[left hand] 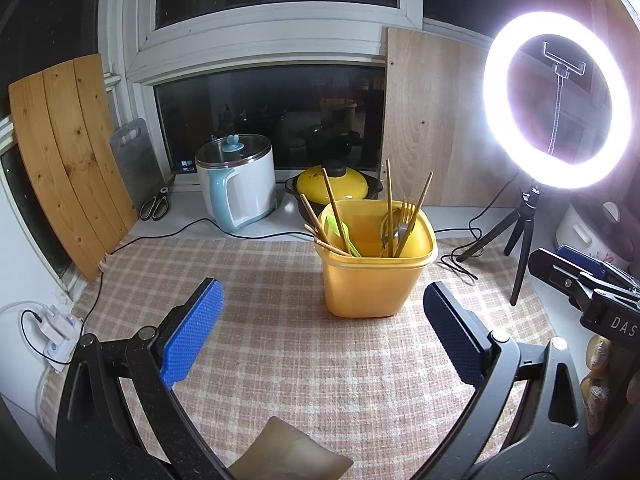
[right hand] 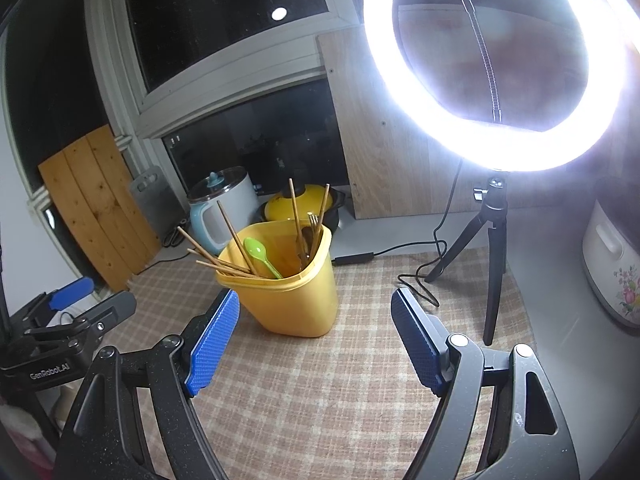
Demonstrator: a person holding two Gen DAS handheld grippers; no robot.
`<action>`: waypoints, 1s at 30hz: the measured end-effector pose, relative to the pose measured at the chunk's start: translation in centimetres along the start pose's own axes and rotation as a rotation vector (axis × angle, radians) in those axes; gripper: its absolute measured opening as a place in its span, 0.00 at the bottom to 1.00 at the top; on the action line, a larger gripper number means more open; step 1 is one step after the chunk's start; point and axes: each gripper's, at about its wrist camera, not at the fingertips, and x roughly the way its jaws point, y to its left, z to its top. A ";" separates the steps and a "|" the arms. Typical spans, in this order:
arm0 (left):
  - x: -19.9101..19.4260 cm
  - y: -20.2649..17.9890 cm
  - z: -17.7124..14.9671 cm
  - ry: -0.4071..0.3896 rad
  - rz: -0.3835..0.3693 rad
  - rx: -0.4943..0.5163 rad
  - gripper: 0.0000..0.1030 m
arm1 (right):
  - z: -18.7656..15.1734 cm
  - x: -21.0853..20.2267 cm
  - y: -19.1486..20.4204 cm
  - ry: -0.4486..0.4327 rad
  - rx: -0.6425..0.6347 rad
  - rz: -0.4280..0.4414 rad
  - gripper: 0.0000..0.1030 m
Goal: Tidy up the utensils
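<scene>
The left wrist view takes in the far left of the worktop [left hand: 280, 360]: a pair of scissors [left hand: 155, 205] lying by the window sill, a grey cutting board [left hand: 136, 156] leaning behind them, and a white power strip [left hand: 56, 332] at the near left edge. The right wrist view adds a white rice cooker with a flower print [right hand: 612, 268] at the far right and shows the ring light [right hand: 496, 60] much closer, on its black tripod [right hand: 492, 260].

Both views centre on the yellow container [left hand: 376, 272], which stands upright on the checked cloth [left hand: 260, 272] in the middle of the worktop. It holds wooden chopsticks [left hand: 334, 212] fanned to the left, a green spoon [right hand: 260, 256] leaning among them, and metal forks [left hand: 404, 224] on its right side with two more chopsticks standing taller beside them. Behind it sit a white and pale blue electric pot [left hand: 240, 184] and a yellow-lidded black pot [left hand: 332, 186].

The left tool [left hand: 324, 336] is spread wide with nothing between its blue pads, just near of the container. The right tool [right hand: 316, 344] is likewise spread and empty, with the container just beyond its left pad.
</scene>
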 end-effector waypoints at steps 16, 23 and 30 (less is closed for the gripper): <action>-0.1 -0.1 -0.2 -0.005 0.020 0.003 0.99 | -0.3 0.2 -0.3 0.016 0.022 -0.003 0.76; -0.2 -0.1 -0.2 -0.007 0.022 0.003 0.99 | -0.3 0.3 -0.6 0.026 0.043 -0.003 0.76; -0.2 -0.1 -0.2 -0.007 0.021 0.004 0.99 | -0.4 0.4 -0.8 0.028 0.047 -0.006 0.76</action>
